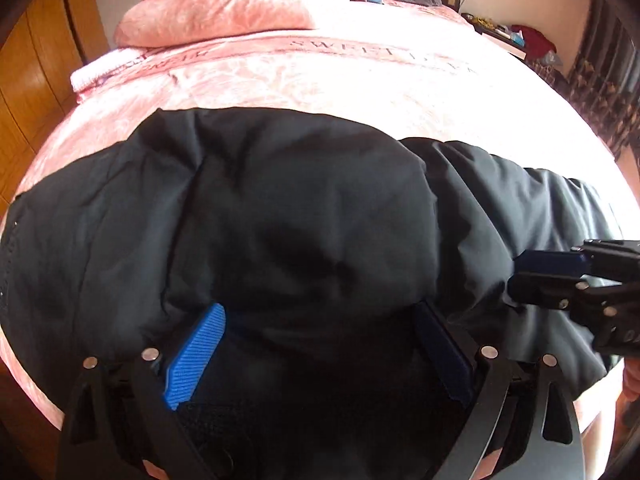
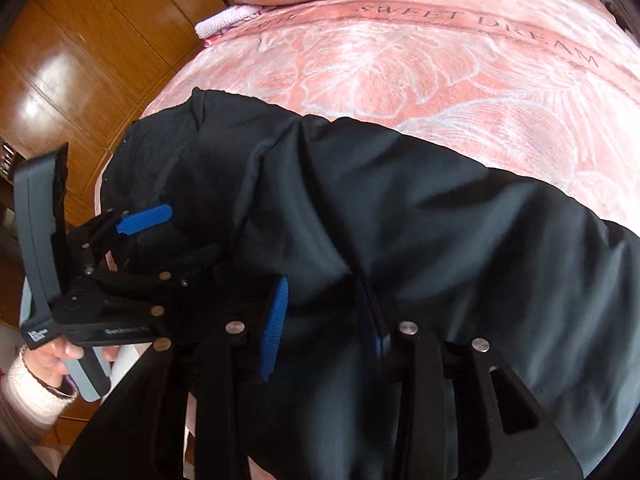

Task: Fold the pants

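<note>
Black pants (image 1: 304, 208) lie bunched across the near edge of a pink bed; they also fill the right wrist view (image 2: 420, 216). My left gripper (image 1: 320, 320) stands open with its blue pads wide apart, and pants cloth lies between them. It shows from the side in the right wrist view (image 2: 160, 224). My right gripper (image 2: 324, 308) has its blue pads partly apart with a fold of pants between them; whether it grips is unclear. It enters the left wrist view at the right edge (image 1: 516, 276), with its fingertips on the cloth.
The pink bedspread (image 2: 440, 72) with "SWEET DREAM" lettering lies beyond the pants. Folded pink blankets (image 1: 224, 4) are stacked at the far end. A wooden wardrobe (image 2: 80, 60) stands to the left of the bed. A cluttered bedside shelf (image 1: 504, 36) is at the far right.
</note>
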The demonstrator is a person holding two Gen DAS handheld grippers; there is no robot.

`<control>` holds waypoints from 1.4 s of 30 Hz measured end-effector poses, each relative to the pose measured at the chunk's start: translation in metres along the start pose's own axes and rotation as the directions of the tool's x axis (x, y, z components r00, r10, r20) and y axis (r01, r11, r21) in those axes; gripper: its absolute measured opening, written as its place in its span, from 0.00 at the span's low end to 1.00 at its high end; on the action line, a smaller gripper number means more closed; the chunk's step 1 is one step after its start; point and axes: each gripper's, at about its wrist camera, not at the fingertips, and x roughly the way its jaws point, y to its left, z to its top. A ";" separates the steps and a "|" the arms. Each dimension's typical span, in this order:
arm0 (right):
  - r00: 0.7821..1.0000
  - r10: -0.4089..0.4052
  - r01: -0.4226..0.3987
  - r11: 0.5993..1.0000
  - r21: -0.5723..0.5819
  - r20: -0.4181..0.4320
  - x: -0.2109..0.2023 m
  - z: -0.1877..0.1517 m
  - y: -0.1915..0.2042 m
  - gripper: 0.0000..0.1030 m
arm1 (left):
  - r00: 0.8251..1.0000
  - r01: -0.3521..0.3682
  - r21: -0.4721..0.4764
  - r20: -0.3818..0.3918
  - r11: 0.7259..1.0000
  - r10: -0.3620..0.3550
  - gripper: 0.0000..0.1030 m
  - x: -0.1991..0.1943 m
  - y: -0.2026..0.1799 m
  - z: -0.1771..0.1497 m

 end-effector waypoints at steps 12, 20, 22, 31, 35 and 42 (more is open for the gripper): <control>0.890 -0.371 0.230 0.868 0.440 0.266 -0.224 -0.149 -0.137 0.38 | 0.982 0.182 0.033 0.045 0.983 -0.183 0.93 -0.053 -0.078 0.006; 0.831 -0.551 0.436 0.726 0.531 0.071 -0.242 -0.215 -0.237 0.40 | 0.983 0.181 0.099 -0.029 0.978 -0.179 0.93 -0.029 -0.132 0.008; 0.845 -0.528 0.413 0.745 0.524 0.086 -0.237 -0.220 -0.238 0.40 | 0.986 0.168 0.092 -0.035 0.981 -0.166 0.94 -0.026 -0.133 0.009; 0.815 -0.577 0.498 0.746 0.442 0.056 -0.220 -0.234 -0.238 0.38 | 0.991 0.120 0.064 -0.068 0.991 -0.116 0.94 -0.019 -0.134 0.010; 0.828 -0.554 0.470 0.773 0.426 0.091 -0.222 -0.240 -0.233 0.41 | 0.992 0.102 0.075 -0.079 0.992 -0.096 0.94 -0.015 -0.135 0.010; 0.829 -0.541 0.449 0.794 0.409 0.140 -0.218 -0.216 -0.219 0.38 | 0.993 0.090 0.086 -0.089 0.992 -0.082 0.94 -0.012 -0.137 0.012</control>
